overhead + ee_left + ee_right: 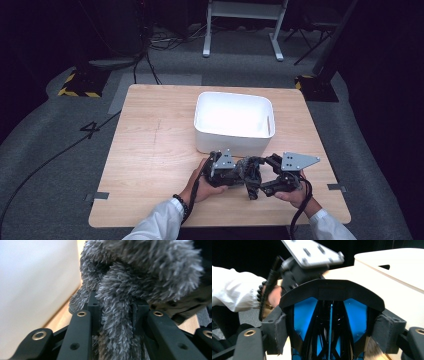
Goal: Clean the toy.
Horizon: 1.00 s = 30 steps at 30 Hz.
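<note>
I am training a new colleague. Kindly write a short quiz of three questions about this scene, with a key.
1. True or false: the white rectangular plastic tub stands on the floor.
2. Choose one: the left claw is shut on A) the grey fluffy plush fabric, B) a metal spoon, C) a paper cup.
3. Fill in: the tub rests on a light ____ table.
Key: 1 false; 2 A; 3 wooden.

Probably a lab or studio: dark surrounds, hazard-taped stand bases [80, 84], floor cables [55, 155].
</note>
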### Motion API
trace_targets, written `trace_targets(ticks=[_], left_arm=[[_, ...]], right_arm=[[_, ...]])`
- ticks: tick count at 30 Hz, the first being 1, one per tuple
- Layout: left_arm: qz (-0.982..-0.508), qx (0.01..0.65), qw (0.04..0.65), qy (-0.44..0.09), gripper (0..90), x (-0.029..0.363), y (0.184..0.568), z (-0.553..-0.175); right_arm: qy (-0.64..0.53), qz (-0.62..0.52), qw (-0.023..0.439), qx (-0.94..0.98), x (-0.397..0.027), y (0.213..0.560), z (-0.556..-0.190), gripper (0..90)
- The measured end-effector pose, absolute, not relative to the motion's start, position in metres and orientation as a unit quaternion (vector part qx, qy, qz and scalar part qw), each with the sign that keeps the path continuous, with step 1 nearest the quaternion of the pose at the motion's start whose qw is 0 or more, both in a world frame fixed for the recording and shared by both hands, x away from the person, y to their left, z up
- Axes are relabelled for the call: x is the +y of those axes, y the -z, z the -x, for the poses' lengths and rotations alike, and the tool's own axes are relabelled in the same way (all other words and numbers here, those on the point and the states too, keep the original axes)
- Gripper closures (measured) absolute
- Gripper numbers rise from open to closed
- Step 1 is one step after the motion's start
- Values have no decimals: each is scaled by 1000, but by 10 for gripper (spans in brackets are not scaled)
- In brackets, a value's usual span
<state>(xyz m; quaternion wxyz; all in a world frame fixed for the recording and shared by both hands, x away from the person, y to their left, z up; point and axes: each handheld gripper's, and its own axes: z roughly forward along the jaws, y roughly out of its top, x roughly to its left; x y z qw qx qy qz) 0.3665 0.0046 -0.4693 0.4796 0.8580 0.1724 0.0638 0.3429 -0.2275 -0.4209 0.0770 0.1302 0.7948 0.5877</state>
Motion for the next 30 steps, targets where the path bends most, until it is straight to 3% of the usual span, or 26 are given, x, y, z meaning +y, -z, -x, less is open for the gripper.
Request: trace_targets(ticks=[14, 30], left_arm=[[-875, 154, 459, 18, 681, -10, 494, -358], [-907, 74, 413, 24, 681, -7, 484, -332]], right_arm=[[-604, -135, 97, 780, -234, 412, -341, 254], [-590, -198, 153, 768, -248, 413, -351, 255]])
